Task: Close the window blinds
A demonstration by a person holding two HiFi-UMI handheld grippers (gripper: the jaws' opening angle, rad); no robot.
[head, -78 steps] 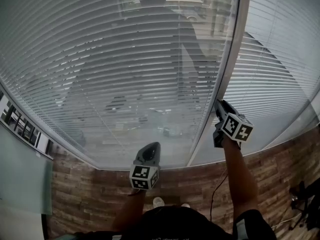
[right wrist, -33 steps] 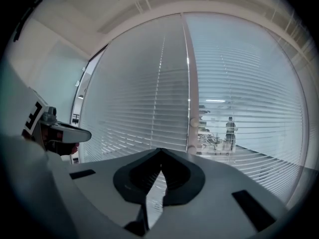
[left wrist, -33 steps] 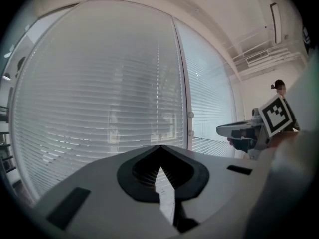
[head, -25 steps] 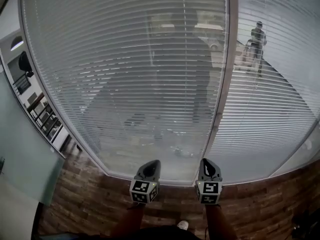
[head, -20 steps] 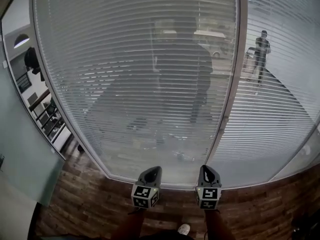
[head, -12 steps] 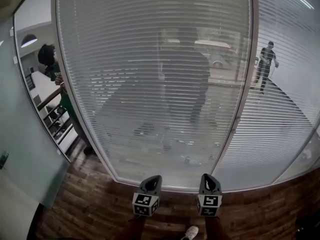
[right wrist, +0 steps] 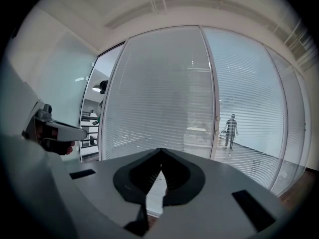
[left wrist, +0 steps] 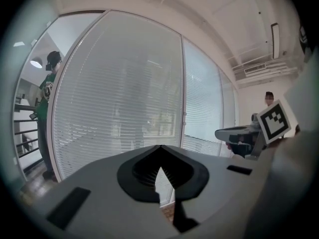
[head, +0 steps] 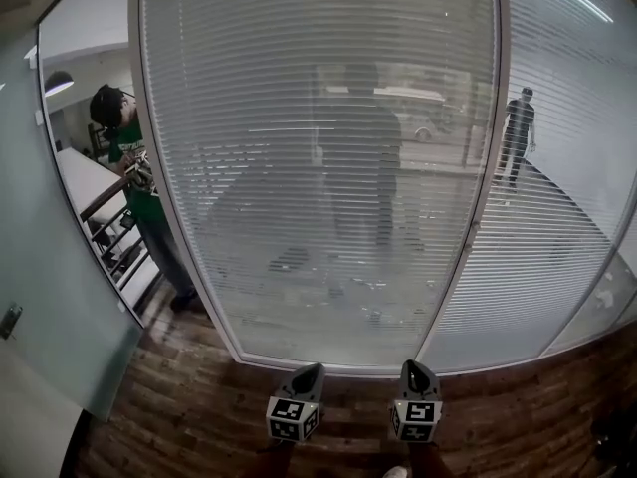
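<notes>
Facing the window blinds (head: 318, 167), which hang across the big centre pane, well apart from both tools. Jaws of the left gripper (head: 309, 369) are pressed together with nothing between them. On the right gripper (head: 416, 366) it's the same: tips meeting, empty. Both are held low, side by side, over the wooden floor (head: 179, 406). Shapes read through the slats, and a standing person (head: 518, 132) shows plainly through the right pane, so closure looks incomplete. The small knob (head: 466, 229) on the frame post (head: 483, 147) is the likely control, though it is too small to be sure. To do it well: step in, part the right jaws just enough, pinch the knob squarely, turn slowly, and watch the slats until no gaps show. Keep the tips off the glass.
</notes>
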